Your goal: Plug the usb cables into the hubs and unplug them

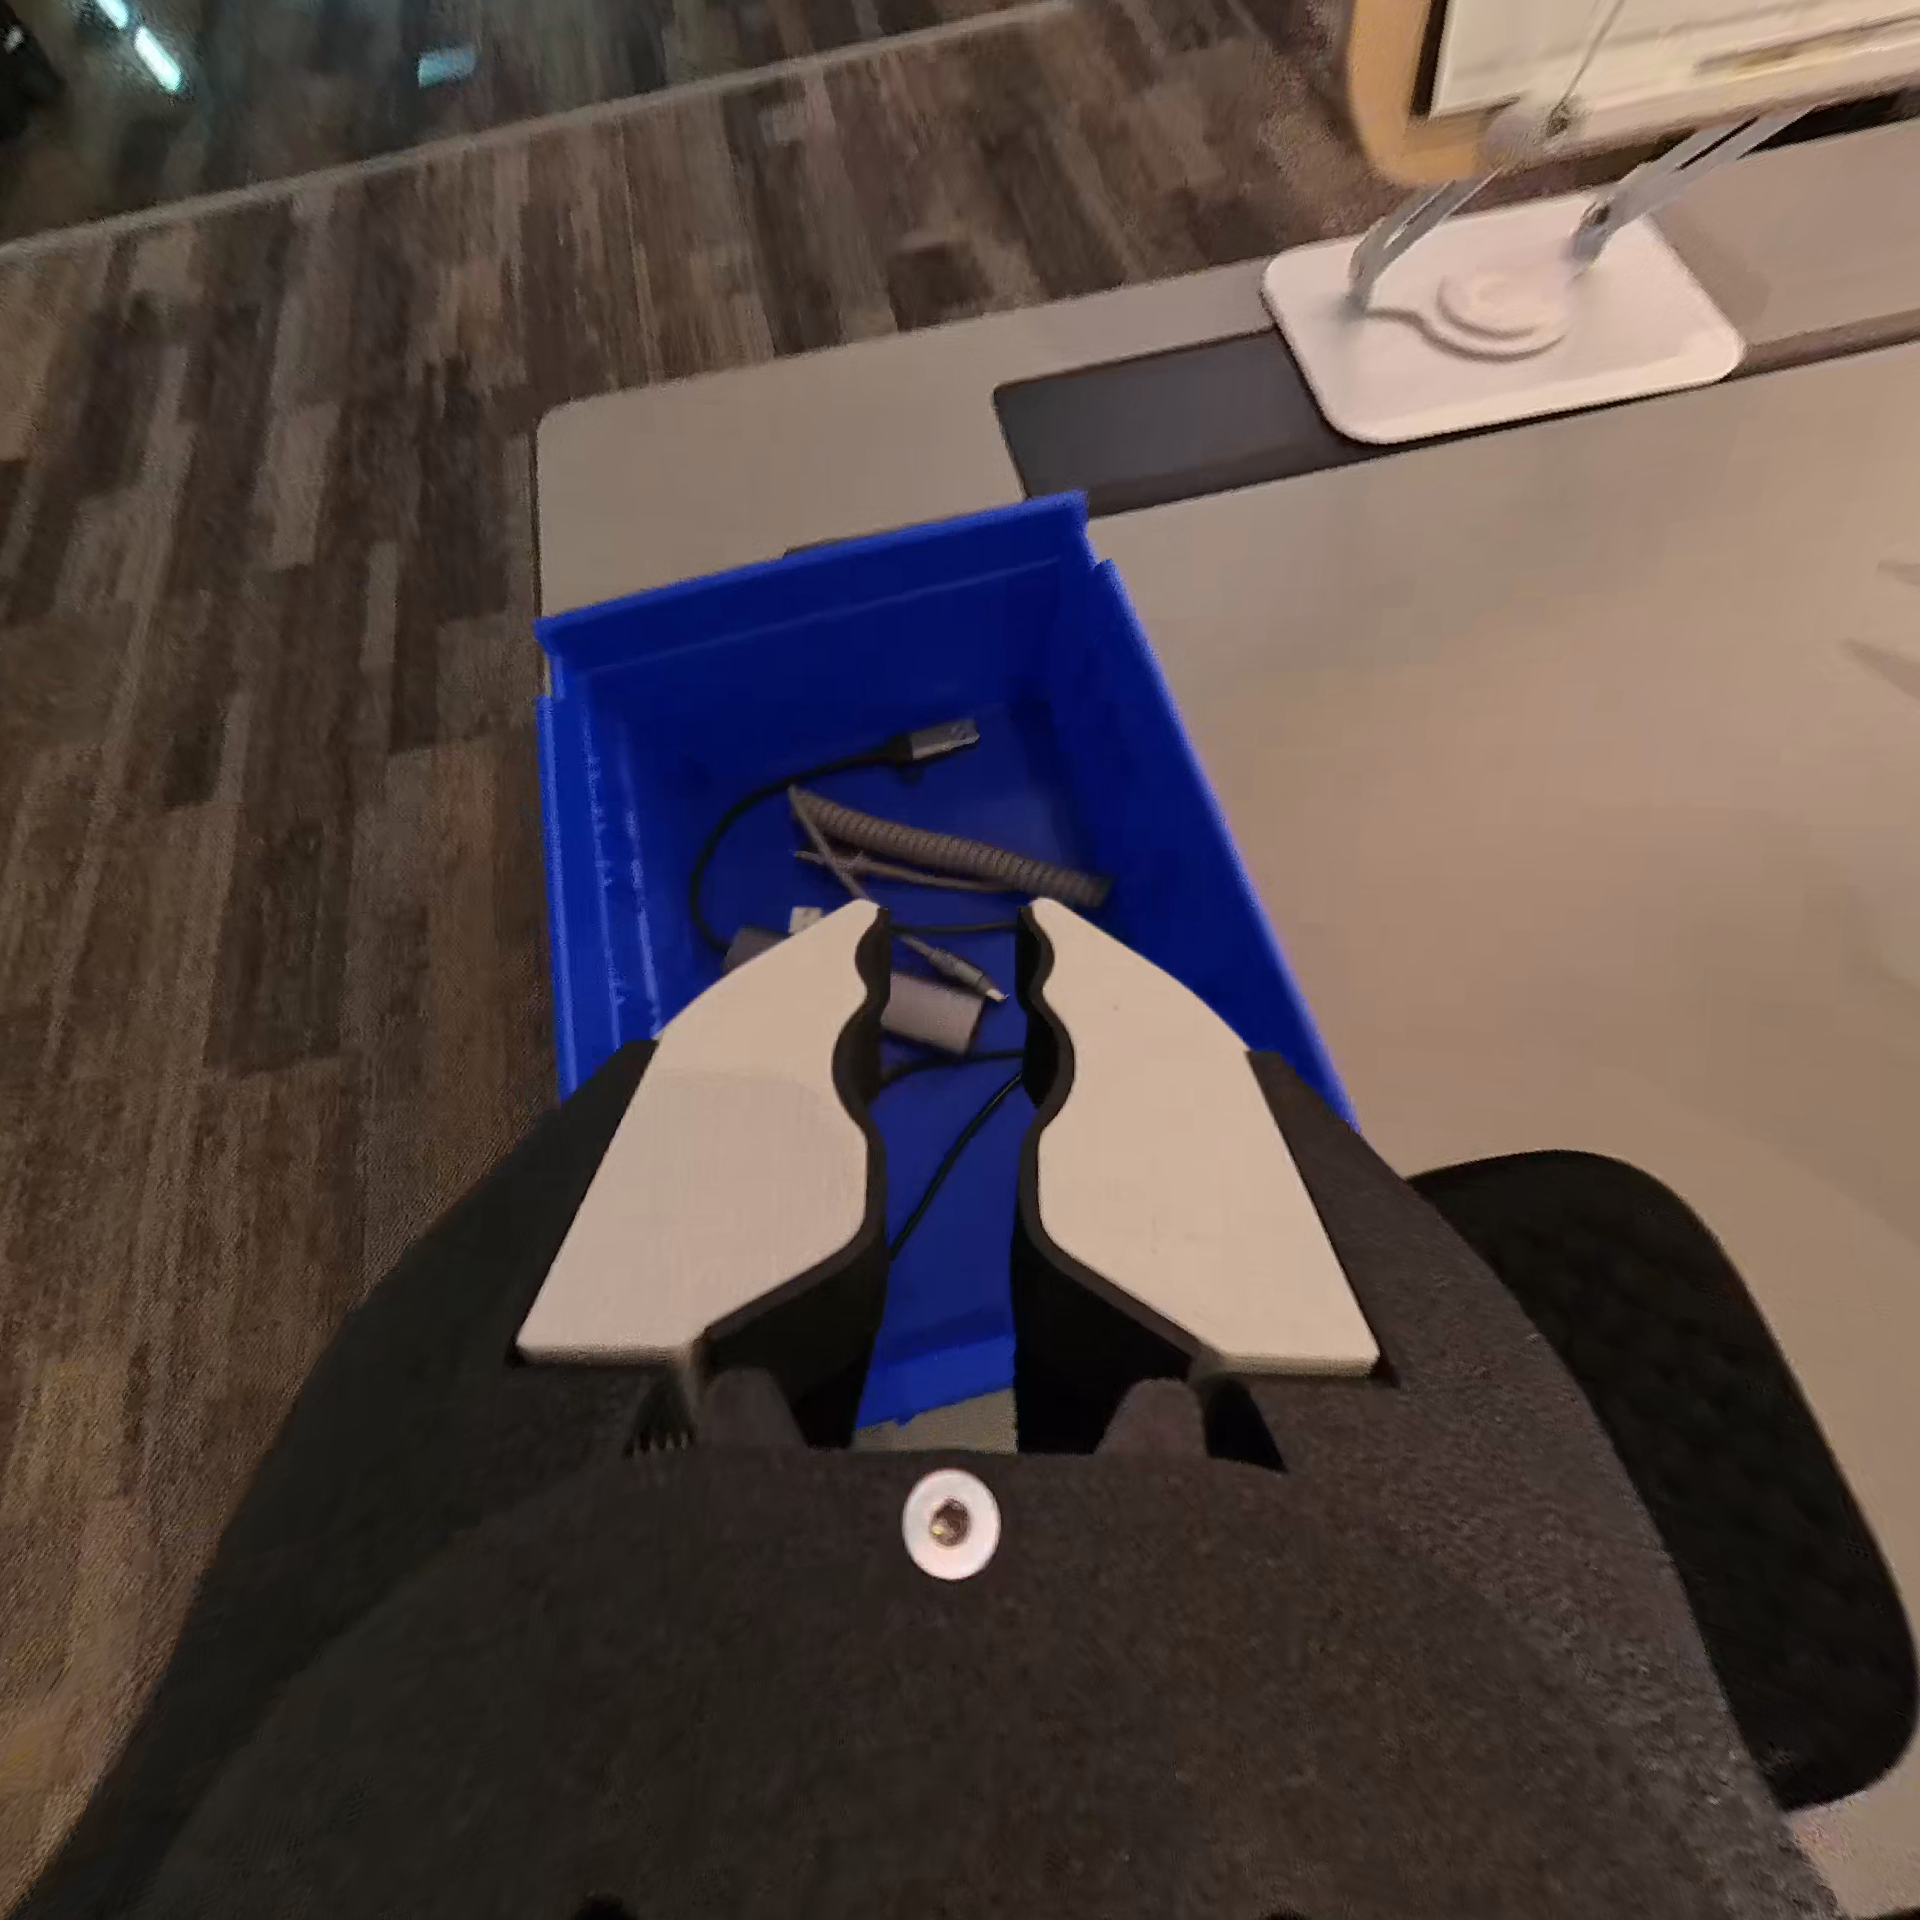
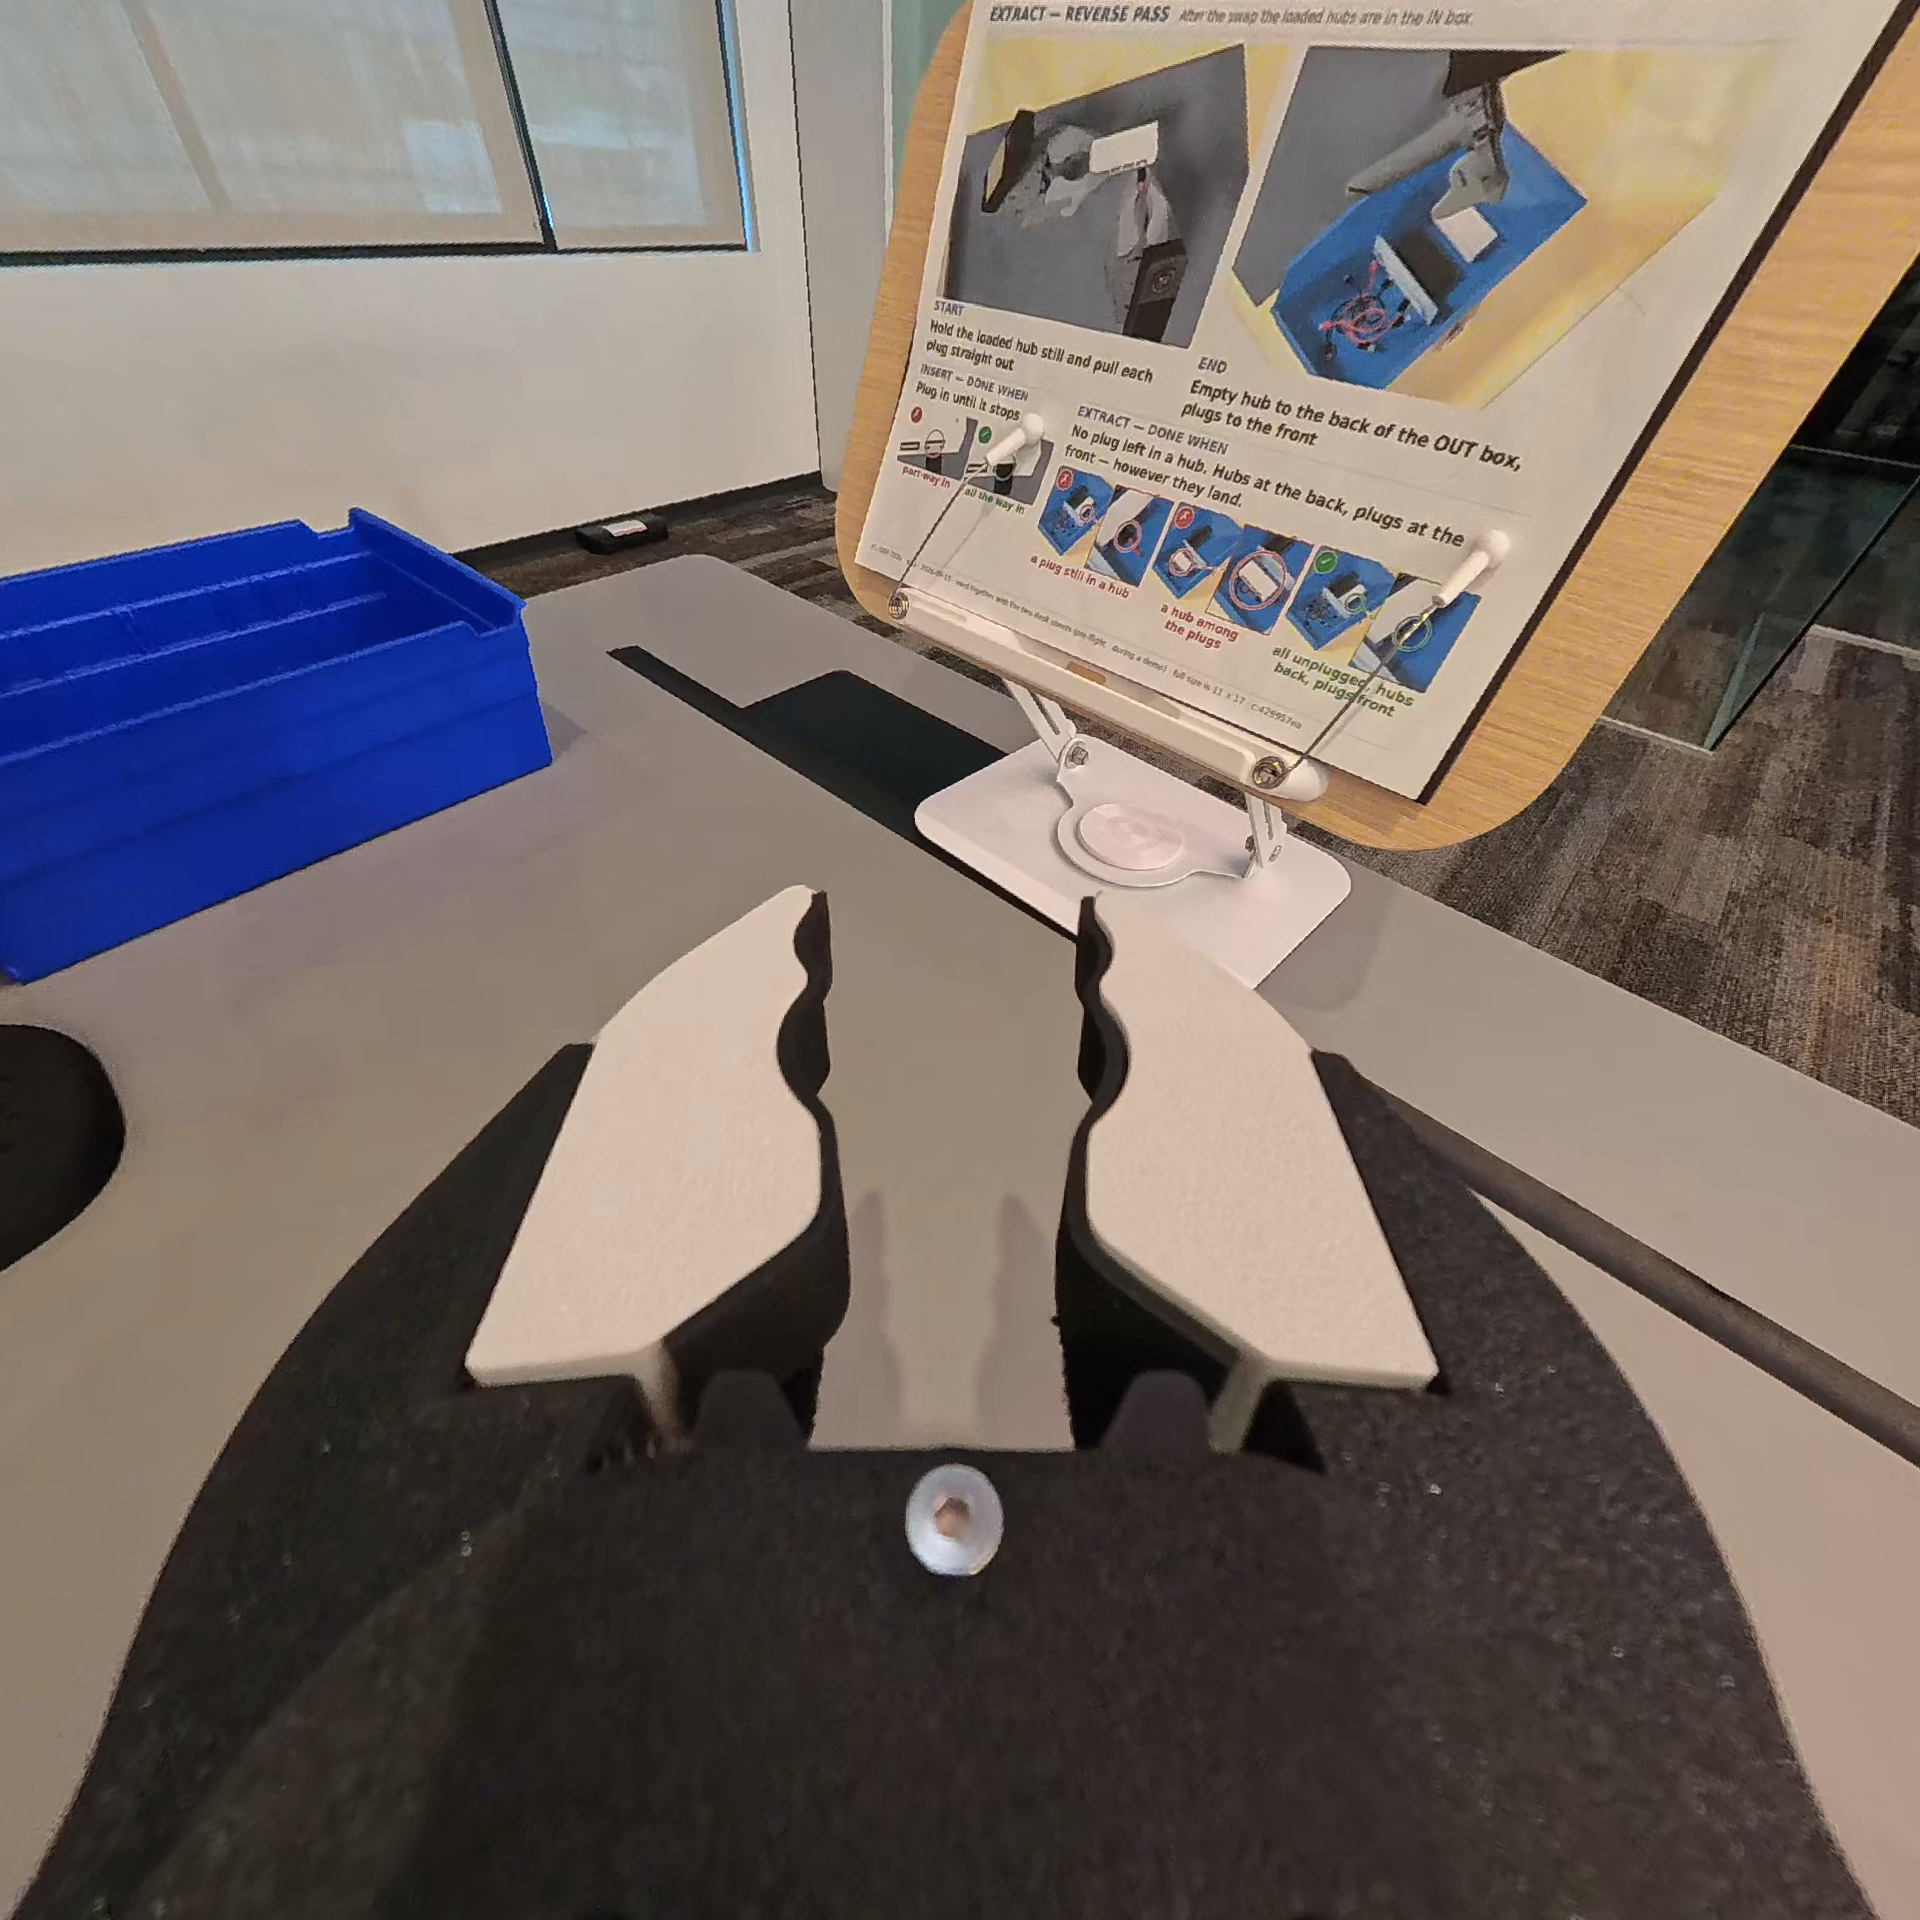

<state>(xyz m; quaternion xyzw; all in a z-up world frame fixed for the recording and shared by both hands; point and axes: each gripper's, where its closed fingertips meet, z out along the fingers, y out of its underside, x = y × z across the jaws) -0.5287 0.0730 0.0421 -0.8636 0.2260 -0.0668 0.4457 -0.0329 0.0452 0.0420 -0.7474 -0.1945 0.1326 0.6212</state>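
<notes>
Grey desk bears blue bin, white stand.

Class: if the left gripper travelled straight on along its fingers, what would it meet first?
Probably the small grey metal hub lying among cables in the open blue plastic bin; it shows between the open left gripper fingers. Depth is unclear, so a thin black cable might come first.

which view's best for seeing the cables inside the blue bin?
Left wrist view: it looks down into the blue bin, showing the coiled grey cable and black cable beyond the open left gripper. Right wrist view shows only the bin's outside and rim; contents hidden.
</notes>
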